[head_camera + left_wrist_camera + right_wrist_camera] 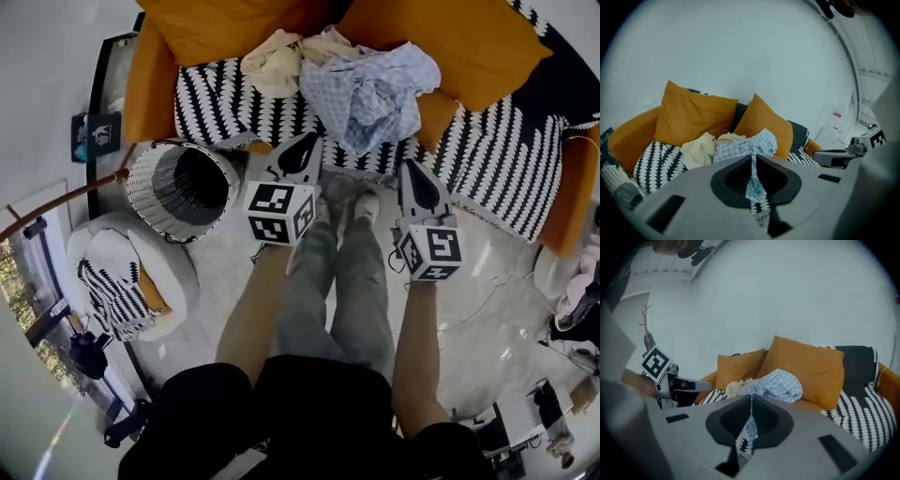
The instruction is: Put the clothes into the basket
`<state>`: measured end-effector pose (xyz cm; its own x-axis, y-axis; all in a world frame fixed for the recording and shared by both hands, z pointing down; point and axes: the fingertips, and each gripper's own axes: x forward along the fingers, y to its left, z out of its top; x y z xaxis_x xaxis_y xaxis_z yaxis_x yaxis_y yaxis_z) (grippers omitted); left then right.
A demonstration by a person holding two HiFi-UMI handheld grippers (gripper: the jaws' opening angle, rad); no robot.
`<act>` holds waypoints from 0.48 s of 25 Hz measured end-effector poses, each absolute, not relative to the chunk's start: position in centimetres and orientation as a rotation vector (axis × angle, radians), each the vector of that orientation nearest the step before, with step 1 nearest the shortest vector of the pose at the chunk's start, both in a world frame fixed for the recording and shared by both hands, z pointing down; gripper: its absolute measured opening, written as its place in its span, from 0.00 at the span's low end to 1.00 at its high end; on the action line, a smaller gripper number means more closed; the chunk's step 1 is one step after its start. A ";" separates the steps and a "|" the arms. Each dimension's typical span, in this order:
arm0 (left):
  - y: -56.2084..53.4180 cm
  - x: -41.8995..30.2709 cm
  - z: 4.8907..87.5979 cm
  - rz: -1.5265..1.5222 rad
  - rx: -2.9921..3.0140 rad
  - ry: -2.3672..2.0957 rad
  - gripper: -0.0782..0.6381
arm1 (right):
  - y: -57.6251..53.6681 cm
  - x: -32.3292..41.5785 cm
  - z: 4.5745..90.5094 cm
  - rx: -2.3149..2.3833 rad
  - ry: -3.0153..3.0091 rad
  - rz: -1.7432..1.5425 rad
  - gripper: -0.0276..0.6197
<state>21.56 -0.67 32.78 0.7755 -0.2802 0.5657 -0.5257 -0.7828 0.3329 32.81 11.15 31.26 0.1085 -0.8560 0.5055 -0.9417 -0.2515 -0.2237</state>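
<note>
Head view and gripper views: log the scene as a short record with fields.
clothes: blue checked garment and cream garment, heaped together on the sofa
basket: on the floor beside the sofa, at the person's left; no clothes visible inside
left gripper: shut, empty, short of the heap
right gripper: shut, empty, short of the heap
task state: nothing picked up yet

Soft, even indoor light fills all three views, with heavy fisheye bending, dark rounded corners and slight motion blur.
</note>
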 end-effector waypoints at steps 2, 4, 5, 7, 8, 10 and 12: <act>-1.0 22.8 35.4 0.696 2.478 -0.598 0.13 | 10.7 33.0 33.8 2.179 -1.829 0.856 0.06; -1.5 23.7 37.5 0.697 2.477 -0.596 0.13 | 10.0 33.0 36.3 2.125 -1.846 0.868 0.06; -1.9 24.1 38.4 0.698 2.484 -0.595 0.13 | 9.6 33.1 37.5 2.109 -1.849 0.873 0.07; -2.5 25.0 40.2 0.711 2.500 -0.590 0.22 | 9.0 33.7 39.8 2.103 -1.835 0.895 0.11; -2.8 25.3 41.2 0.724 2.501 -0.589 0.28 | 8.8 34.2 41.0 2.103 -1.817 0.918 0.25; -3.1 25.6 43.3 0.757 2.484 -0.600 0.34 | 8.8 35.2 43.5 2.101 -1.767 0.974 0.38; -3.7 25.8 45.3 0.778 2.463 -0.627 0.39 | 8.5 36.6 45.8 2.116 -1.718 1.016 0.43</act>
